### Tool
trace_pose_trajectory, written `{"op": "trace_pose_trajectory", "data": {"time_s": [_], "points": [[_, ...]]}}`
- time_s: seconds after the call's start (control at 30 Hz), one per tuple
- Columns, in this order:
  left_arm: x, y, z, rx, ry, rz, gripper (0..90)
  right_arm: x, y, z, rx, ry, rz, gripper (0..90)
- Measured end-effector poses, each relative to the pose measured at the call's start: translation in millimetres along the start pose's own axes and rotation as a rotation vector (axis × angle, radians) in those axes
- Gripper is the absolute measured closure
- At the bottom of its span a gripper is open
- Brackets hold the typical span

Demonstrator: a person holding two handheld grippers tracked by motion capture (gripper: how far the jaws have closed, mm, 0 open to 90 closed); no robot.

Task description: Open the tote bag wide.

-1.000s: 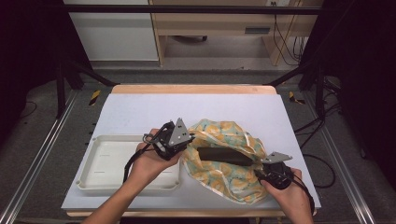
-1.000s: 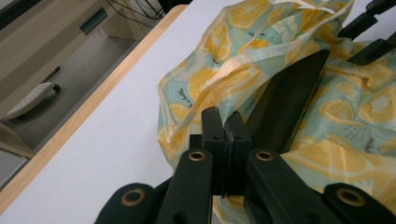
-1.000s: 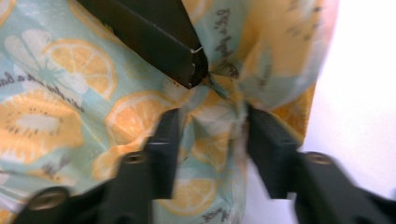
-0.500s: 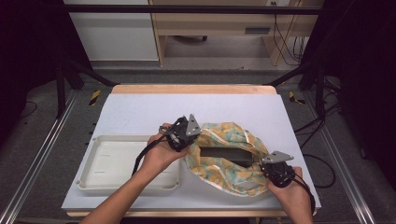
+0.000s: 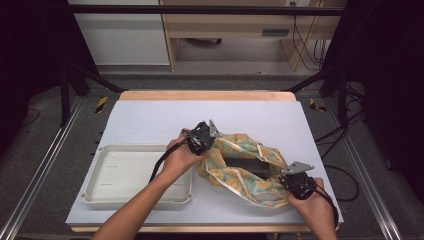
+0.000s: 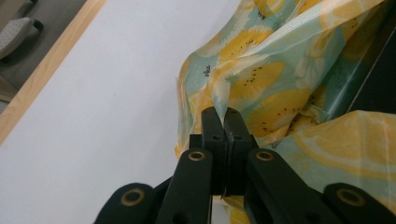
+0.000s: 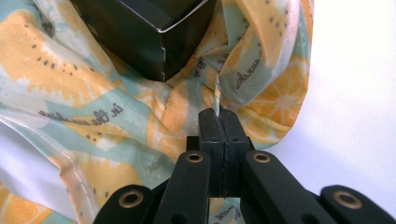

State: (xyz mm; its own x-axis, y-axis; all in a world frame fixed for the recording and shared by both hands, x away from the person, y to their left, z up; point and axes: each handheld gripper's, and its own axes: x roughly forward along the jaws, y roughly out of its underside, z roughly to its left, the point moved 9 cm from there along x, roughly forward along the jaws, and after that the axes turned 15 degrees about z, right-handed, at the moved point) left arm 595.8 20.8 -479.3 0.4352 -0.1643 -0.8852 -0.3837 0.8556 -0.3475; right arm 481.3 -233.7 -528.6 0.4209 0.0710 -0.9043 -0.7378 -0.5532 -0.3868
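Note:
A cloth (image 5: 235,175) printed with yellow citrus slices on teal lies bunched around a black box (image 5: 245,164) on the white table. My left gripper (image 5: 209,142) is at the cloth's far left edge, shut on a fold of the cloth (image 6: 280,79); the jaws (image 6: 223,114) press together with fabric pinched between them. My right gripper (image 5: 286,181) sits at the near right corner, shut on a thin edge of the cloth (image 7: 93,116); that edge sticks up from the gripper's closed tips (image 7: 218,116). The black box (image 7: 149,28) lies just beyond, its corner bare.
A shallow white tray (image 5: 135,149) lies on the table's near left, beside the left forearm. The white tabletop (image 5: 165,120) ends in a wooden strip (image 5: 205,95) at the far side. Metal rails run along both sides of the table.
The left gripper has carried its cloth edge to the right and farther away, drawing the fabric over the box. The right gripper has stayed at the near right corner.

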Motion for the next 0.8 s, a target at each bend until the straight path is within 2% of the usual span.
{"op": "trace_pose_trajectory", "data": {"time_s": [0.23,0.8], "points": [[6.4,7.6,7.0,-0.023,0.016,0.012,90.0,-0.2,3.1,-2.2,-0.013,0.0,0.025,90.0],[10.2,15.2,12.6,-0.052,0.025,0.019,90.0,-9.3,6.5,-13.7,-0.008,0.027,0.026,90.0]]}}
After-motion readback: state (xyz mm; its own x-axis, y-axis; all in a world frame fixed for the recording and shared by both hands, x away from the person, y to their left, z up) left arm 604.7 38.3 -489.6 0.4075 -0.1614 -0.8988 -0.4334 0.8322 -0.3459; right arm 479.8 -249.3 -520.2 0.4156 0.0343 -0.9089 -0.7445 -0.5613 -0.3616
